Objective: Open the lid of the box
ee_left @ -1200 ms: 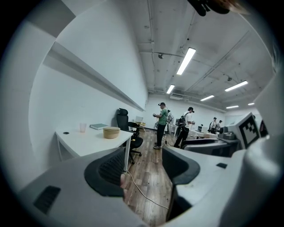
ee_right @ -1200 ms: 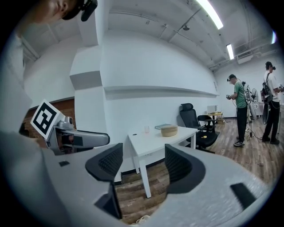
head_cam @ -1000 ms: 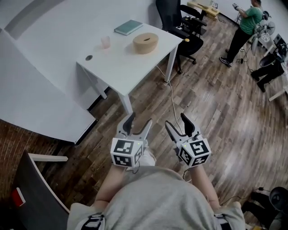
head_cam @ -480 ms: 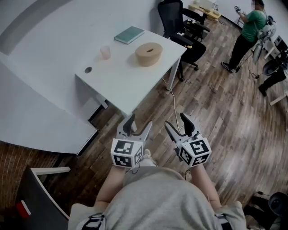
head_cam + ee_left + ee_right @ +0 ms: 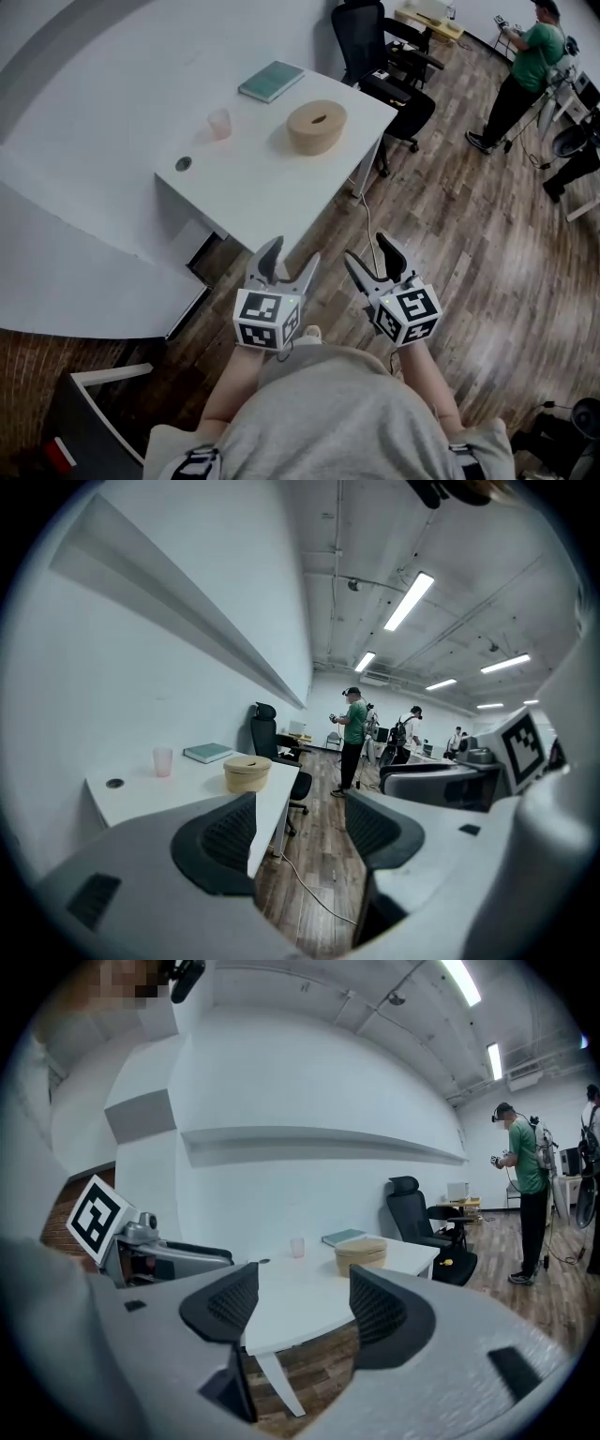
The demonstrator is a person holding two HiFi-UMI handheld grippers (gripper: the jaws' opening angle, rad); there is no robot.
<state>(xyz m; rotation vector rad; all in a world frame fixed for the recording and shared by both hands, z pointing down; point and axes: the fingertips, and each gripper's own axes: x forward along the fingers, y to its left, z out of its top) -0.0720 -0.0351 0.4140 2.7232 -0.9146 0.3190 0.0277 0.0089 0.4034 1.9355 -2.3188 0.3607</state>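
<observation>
A round tan box (image 5: 316, 126) with a slotted lid stands on the white table (image 5: 272, 187), toward its far right side. It also shows in the left gripper view as the box (image 5: 247, 773) and in the right gripper view as the box (image 5: 361, 1254). My left gripper (image 5: 289, 262) and right gripper (image 5: 371, 258) hang side by side over the wooden floor, short of the table's near corner. Both are open and hold nothing. The box is well beyond their reach.
On the table lie a green book (image 5: 271, 80), a pale pink cup (image 5: 219, 123) and a small dark disc (image 5: 183, 163). A black office chair (image 5: 389, 66) stands past the table's right end. A person in a green shirt (image 5: 528, 70) stands far right. A cable (image 5: 366, 230) trails across the floor.
The view has advanced toward the table, which now sits lower and closer in the head view. Both grippers keep their open pose relative to me.
</observation>
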